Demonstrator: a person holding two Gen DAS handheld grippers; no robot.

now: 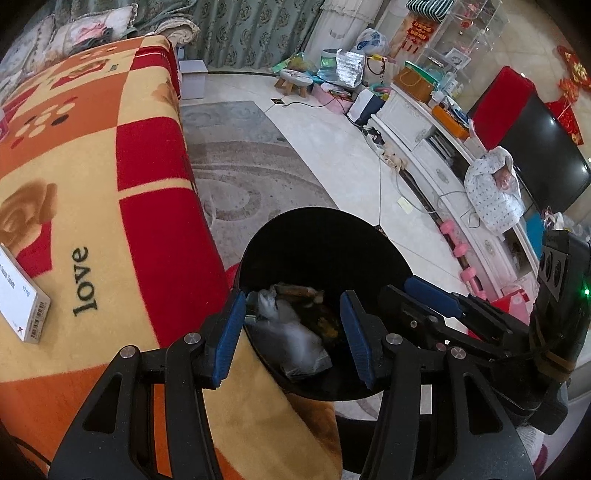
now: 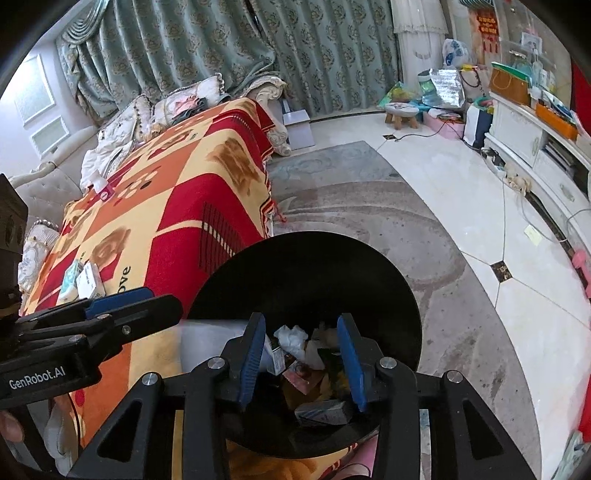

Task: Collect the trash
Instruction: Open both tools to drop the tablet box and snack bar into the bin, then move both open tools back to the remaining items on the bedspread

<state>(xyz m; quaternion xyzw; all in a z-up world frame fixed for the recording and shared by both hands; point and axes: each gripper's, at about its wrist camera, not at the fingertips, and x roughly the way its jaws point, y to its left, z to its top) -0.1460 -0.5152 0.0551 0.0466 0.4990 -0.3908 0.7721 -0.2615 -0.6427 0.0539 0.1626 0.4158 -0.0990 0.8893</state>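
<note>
Black bin (image 2: 306, 280) beside blanket (image 2: 177, 221), trash inside; left gripper (image 1: 293, 332) and right gripper (image 2: 303, 362) above it, jaws spread, empty.

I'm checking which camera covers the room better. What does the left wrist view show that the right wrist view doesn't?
Only the left wrist view shows the television, the pink dumbbells and the word "love" whole. Only the right wrist view shows the window and a fingertip. Both show the black bin with trash, the patterned blanket, the curtain and the stool.
</note>
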